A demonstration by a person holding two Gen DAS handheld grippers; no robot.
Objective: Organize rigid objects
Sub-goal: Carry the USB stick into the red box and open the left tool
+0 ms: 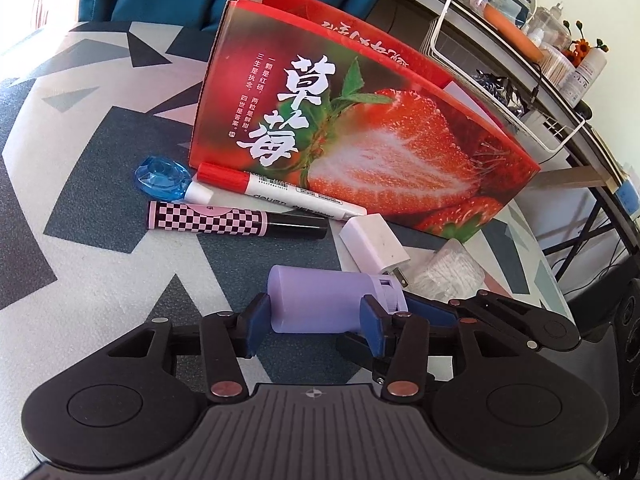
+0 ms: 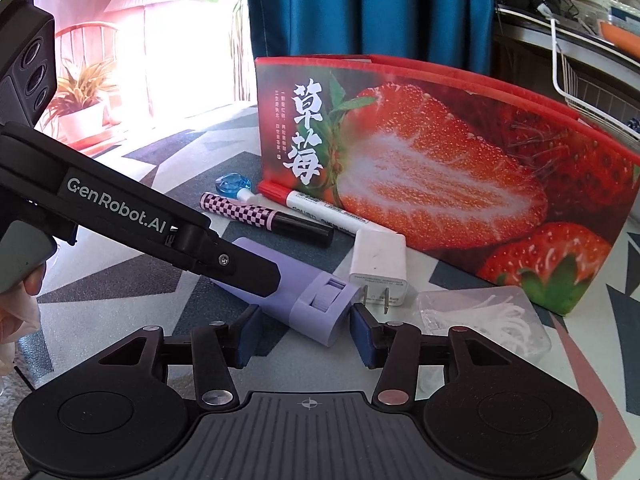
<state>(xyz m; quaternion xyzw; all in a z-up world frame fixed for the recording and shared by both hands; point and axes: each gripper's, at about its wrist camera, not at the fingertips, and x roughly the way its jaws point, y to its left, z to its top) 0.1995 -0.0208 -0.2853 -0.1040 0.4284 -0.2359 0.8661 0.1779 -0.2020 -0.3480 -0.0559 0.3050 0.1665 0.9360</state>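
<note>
A lilac cylinder with a ribbed wheel at its cap end (image 1: pixel 320 300) lies on the patterned table. My left gripper (image 1: pixel 314 316) straddles its body with both blue pads close beside it, open. My right gripper (image 2: pixel 306 336) straddles the cap end (image 2: pixel 320 312), open, with a gap at the left pad. In the right wrist view, one left finger (image 2: pixel 240 268) lies across the cylinder's body. Beyond it lie a white charger plug (image 1: pixel 376 248), a checkered pink-and-black tube (image 1: pixel 224 220), a red-capped white marker (image 1: pixel 280 192) and a clear blue piece (image 1: pixel 160 176).
A tall open strawberry-print box (image 1: pixel 360 120) stands just behind the objects. A clear packet of white bits (image 2: pixel 480 320) lies at its right foot. A white wire basket (image 1: pixel 500 80) and a cluttered shelf stand to the far right. A person's hand (image 2: pixel 16 312) holds the left gripper.
</note>
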